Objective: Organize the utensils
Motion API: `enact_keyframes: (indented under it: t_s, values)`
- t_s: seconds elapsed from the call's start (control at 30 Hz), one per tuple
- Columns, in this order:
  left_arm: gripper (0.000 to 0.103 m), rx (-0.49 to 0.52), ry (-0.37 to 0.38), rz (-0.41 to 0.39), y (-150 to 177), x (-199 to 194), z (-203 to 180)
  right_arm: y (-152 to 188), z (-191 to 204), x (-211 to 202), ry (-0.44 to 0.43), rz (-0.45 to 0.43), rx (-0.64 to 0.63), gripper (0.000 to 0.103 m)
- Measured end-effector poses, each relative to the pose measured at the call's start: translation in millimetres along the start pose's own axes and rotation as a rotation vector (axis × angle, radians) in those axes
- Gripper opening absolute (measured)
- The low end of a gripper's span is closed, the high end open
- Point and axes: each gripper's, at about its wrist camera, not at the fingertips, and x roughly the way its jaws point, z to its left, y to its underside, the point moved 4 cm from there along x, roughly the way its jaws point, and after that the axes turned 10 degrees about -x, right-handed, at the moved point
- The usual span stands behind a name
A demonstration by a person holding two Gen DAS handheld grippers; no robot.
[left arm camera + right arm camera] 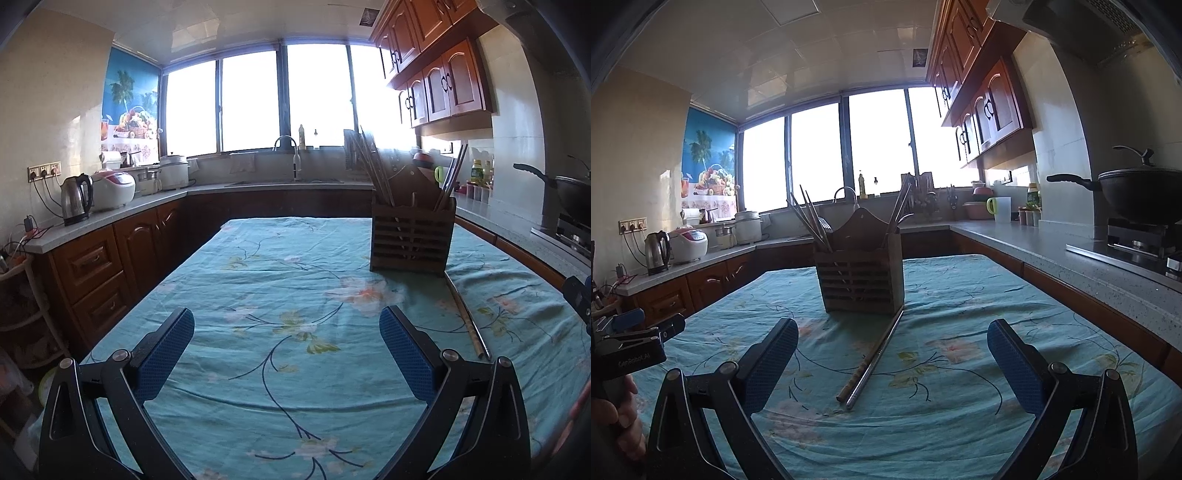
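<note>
Most of the sorting looks done. The holder [860,275] stands upright on the desk [1015,332], ahead of the right hand-held gripper [892,363] and slightly to its left. It is ahead of the left hand-held gripper [286,349] too, well off to that one's right. Several chopsticks [809,218] already stand in its left compartment, and a few more utensils [900,206] lean out of the right one; exactly what those are is hard to tell against the bright window.

What is left, as far as the views show, is a loose pair [871,363] lying flat on the cloth: one metal stick and one that looks like bamboo, side by side and touching or nearly so. Their far ends reach the holder's front right corner; their near ends lie between the right hand-held gripper's spread fingers, a little ahead of them. No other loose utensil shows on the cloth.

Both hand-held grippers are spread wide and hold nothing. The right one is best placed for the pair. Two thin sticks flat on soft cloth may roll or separate when pinched.
</note>
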Motion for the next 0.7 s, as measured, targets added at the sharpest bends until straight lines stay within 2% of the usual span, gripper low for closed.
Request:
enact_keyframes:
  t_s: [0.7]
  values:
    - [0.103, 0.014, 0.006, 0.013, 1.3, 2.4, -2.1, -0.2, 1.0, 0.0, 0.002, -0.001, -0.003, 0.103]
